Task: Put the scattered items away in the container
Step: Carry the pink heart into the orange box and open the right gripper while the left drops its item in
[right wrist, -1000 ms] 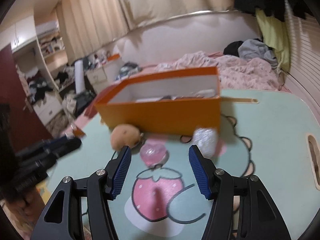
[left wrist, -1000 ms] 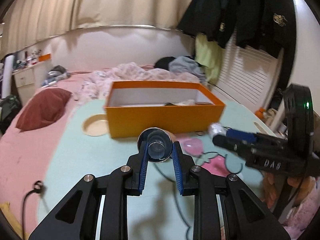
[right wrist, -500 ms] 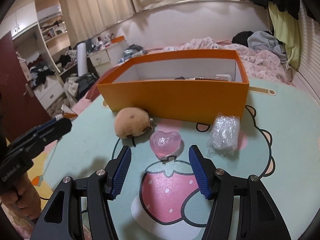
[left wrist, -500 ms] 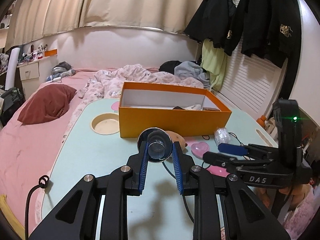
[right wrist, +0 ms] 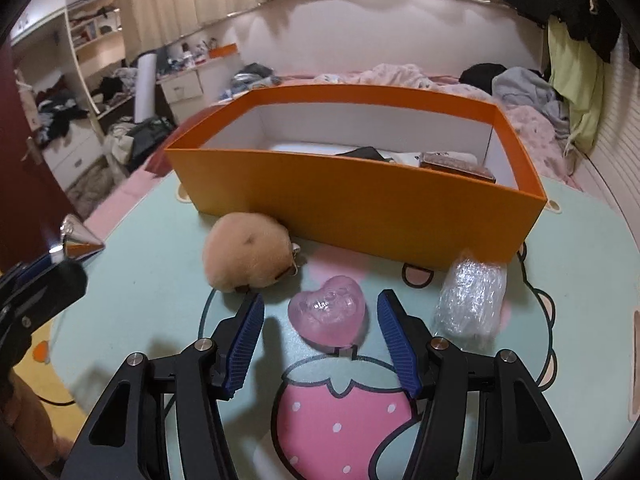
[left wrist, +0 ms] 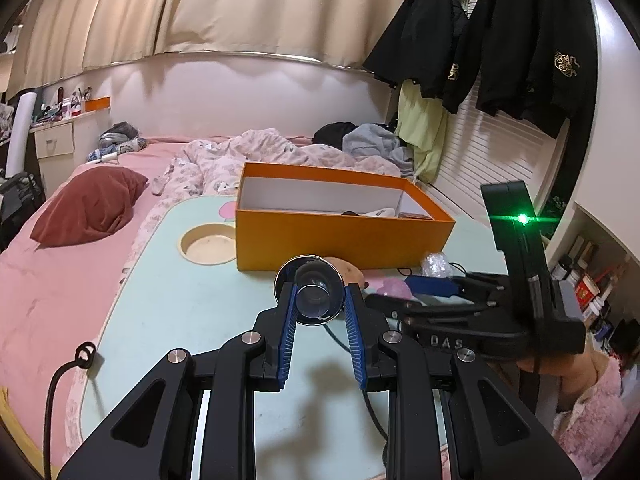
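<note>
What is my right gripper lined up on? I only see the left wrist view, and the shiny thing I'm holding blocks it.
Observer: The right gripper is open, with the pink heart lying between its fingers.
Operator: And the tan lump behind my piece?
Observer: A plush hamster, left of the heart, against the orange box.
Operator: What shape am I holding?
Observer: From the side, a pointed metal cone in the left gripper.

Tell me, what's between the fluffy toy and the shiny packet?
The pink heart, seen in the right wrist view between the plush and wrapped packet, on the table.
</note>
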`<move>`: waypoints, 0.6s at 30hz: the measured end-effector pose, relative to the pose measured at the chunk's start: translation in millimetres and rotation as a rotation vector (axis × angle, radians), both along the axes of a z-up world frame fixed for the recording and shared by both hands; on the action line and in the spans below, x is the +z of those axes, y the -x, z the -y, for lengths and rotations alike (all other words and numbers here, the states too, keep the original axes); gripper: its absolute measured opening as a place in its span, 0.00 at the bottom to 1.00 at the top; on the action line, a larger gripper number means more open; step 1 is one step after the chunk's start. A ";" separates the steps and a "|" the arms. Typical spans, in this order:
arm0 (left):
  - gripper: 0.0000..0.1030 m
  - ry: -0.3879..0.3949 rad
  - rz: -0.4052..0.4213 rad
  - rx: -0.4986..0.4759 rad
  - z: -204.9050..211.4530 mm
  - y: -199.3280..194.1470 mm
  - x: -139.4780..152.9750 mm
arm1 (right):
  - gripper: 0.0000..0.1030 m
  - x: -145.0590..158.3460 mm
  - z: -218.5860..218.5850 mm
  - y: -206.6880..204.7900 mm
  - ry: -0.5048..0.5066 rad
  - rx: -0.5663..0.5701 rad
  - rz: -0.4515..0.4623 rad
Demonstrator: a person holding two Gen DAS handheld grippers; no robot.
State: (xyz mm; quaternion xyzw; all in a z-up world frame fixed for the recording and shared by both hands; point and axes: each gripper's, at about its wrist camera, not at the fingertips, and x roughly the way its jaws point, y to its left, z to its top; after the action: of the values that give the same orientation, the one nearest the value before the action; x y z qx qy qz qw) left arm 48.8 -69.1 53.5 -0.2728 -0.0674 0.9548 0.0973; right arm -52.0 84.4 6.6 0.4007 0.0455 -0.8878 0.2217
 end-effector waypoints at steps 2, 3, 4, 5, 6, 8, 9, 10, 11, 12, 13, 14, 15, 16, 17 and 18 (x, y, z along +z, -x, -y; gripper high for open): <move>0.24 0.000 -0.007 0.015 2.3 -1.5 0.5 | 0.39 -1.0 3.5 -1.1 -0.061 -0.026 -0.022; 0.24 -0.001 -0.007 0.016 3.3 -1.8 0.7 | 0.37 -1.3 5.7 -2.7 -0.091 -0.038 -0.036; 0.24 -0.005 -0.008 0.017 4.1 -1.9 0.7 | 0.35 -1.4 7.0 -3.8 -0.102 -0.038 -0.043; 0.24 -0.008 -0.008 0.016 4.3 -2.0 0.8 | 0.35 -1.2 6.9 -3.9 -0.101 -0.035 -0.043; 0.24 -0.008 -0.007 0.015 4.0 -1.8 0.7 | 0.35 -1.4 5.8 -2.8 -0.093 -0.034 -0.039; 0.24 -0.003 -0.004 0.012 2.4 -1.5 0.2 | 0.35 -1.5 1.4 -1.5 -0.065 -0.035 -0.030; 0.24 -0.003 -0.002 0.010 1.8 -1.4 -0.2 | 0.35 -1.5 -1.3 -1.6 -0.052 -0.038 -0.027; 0.24 -0.003 0.001 0.006 0.7 -1.0 -0.7 | 0.35 -1.4 -4.7 -1.1 -0.032 -0.042 -0.024; 0.24 -0.004 0.003 0.003 -0.1 -0.4 -0.8 | 0.34 -0.7 -6.9 -1.7 -0.014 -0.043 -0.021; 0.24 -0.005 0.005 0.000 -0.7 0.1 -0.7 | 0.34 -0.1 -11.3 -1.9 0.014 -0.042 -0.020; 0.24 -0.006 0.006 -0.001 -1.4 0.2 -0.3 | 0.34 1.1 -13.6 -3.4 0.030 -0.046 -0.026; 0.24 -0.006 0.004 -0.001 -1.9 0.4 0.6 | 0.34 3.1 -16.5 -6.2 0.044 -0.054 -0.037; 0.24 -0.004 0.001 -0.001 -1.8 0.9 2.0 | 0.34 5.5 -19.5 -8.3 0.057 -0.060 -0.049; 0.24 -0.001 -0.002 0.002 -1.4 1.4 3.9 | 0.34 8.0 -21.8 -11.1 0.072 -0.060 -0.063; 0.24 0.004 -0.008 0.008 -1.0 2.0 6.6 | 0.34 10.6 -24.7 -14.0 0.087 -0.058 -0.076; 0.24 0.009 -0.013 0.013 -0.5 3.0 9.8 | 0.34 13.8 -25.9 -16.2 0.098 -0.057 -0.085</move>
State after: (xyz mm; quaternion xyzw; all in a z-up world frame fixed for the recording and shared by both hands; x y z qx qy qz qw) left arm 45.8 -68.6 63.2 -0.2664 -0.0644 0.9574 0.0904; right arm -35.7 110.3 20.4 0.3523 -0.0001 -0.9112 0.2134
